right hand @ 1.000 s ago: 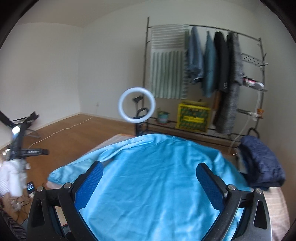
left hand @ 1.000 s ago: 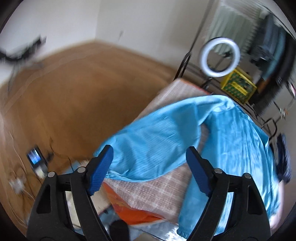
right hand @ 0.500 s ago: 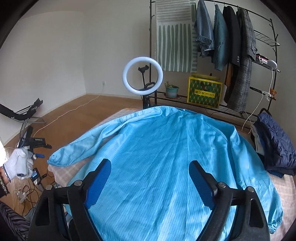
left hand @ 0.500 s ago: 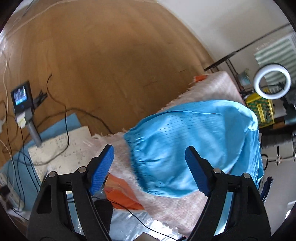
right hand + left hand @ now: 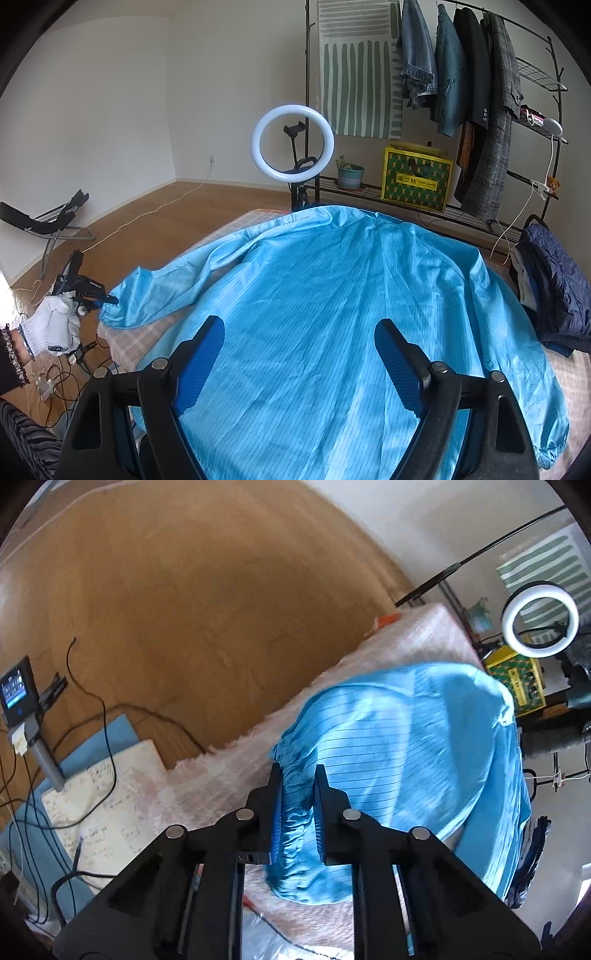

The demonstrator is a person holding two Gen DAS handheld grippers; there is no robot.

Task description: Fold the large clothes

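A light blue pinstriped coat lies spread flat over a bed with a pale checked cover, collar at the far end near the ring light and hem nearest the right wrist camera, so its long axis runs away from that camera toward the clothes rack. Its left sleeve stretches out sideways to the bed's edge; the right sleeve lies along the body.

The left gripper, held in a white-gloved hand, has just been closing and now pinches the gathered cuff of that left sleeve, cloth bunched between the pads. The right gripper hovers with its jaws wide apart above the lower back of the coat, holding nothing; they have narrowed slightly.

The step looks like folding the sleeve in across the back. Done well, the cuff should be lifted just clear and carried straight inward, keeping the sleeve untwisted, while the right gripper pins the body so the coat does not slide.
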